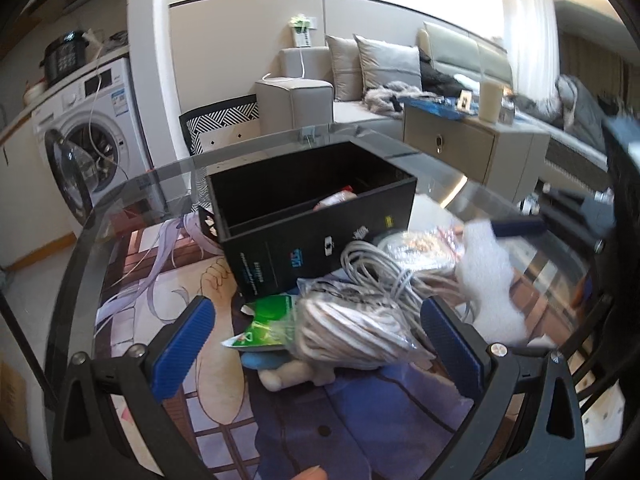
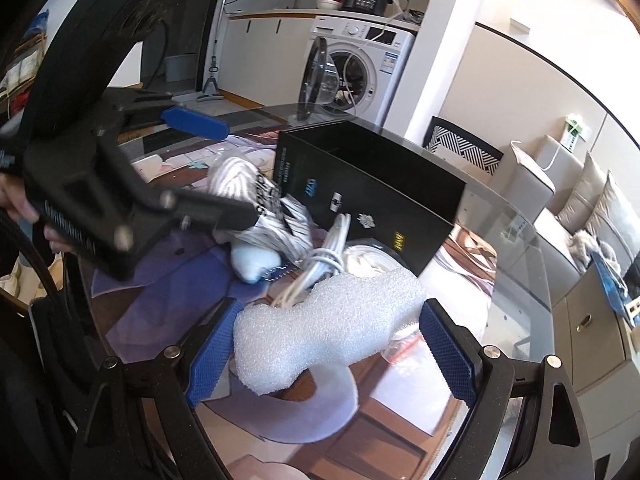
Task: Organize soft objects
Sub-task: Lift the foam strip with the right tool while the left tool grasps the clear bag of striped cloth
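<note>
A white foam piece spans my right gripper, which is shut on it; both blue pads press its ends and it hangs above the table. In the left wrist view the same foam hangs under that gripper's blue finger. My left gripper is open, its pads either side of a bagged bundle of striped cord and clear of it. A green packet and a pale soft toy lie by the bundle. Behind stands an open black box with a red-and-white item inside.
A coil of grey cable and a white roll lie right of the box. The glass table covers a printed mat. A clear zip bag lies under the foam. Beyond are a patterned chair, washing machine and sofa.
</note>
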A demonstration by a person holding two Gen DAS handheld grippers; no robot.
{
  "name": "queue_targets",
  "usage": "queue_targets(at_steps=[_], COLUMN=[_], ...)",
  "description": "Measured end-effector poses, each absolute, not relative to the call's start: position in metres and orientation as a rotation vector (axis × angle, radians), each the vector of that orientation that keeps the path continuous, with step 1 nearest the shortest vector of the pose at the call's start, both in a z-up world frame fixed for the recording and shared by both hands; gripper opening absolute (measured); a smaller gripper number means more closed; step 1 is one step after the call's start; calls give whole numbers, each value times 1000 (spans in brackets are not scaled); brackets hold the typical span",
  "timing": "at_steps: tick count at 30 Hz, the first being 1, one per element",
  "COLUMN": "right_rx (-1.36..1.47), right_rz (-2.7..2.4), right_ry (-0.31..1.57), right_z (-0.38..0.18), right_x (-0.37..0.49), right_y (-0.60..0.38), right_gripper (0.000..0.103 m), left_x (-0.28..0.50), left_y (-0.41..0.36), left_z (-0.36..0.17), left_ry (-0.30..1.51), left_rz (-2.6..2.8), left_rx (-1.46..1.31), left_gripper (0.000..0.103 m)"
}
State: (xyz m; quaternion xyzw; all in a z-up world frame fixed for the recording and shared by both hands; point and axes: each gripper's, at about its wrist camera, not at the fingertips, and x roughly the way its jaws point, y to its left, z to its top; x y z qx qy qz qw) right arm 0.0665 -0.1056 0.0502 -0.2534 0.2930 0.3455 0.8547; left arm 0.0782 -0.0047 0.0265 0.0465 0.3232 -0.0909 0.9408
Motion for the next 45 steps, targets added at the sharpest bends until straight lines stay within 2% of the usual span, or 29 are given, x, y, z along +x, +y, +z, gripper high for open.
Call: queue_targets(at_steps=[6,7,11,14,19,25,45], right_rx=[-526,-526,-525,-524,-522,-498,-355], right_rz=[717,717,717,716,716,717,697], right_ry=[619,619,620,621,619,597,486], right_z=[51,51,50,51,51,56,85], right_x=[66,67,67,67,66,64,59], right_y=[-108,-107,-108,-108,-109,-113,-127], right_gripper=[91,90,91,90,90,90,91], left_x=[84,85,88,87,85,81,69], left_y=[-8,-8,-6,-10,-10,-4,14], left_z=[16,15,12,11,13,20,57], left_ry=[693,695,709,707,697,687,562], left_rz=[-193,-193,-207,-235,-257,-277,-264], left_rx=[99,98,85,98,87,56,-31], left_gripper=[100,94,84,63,48,45,45])
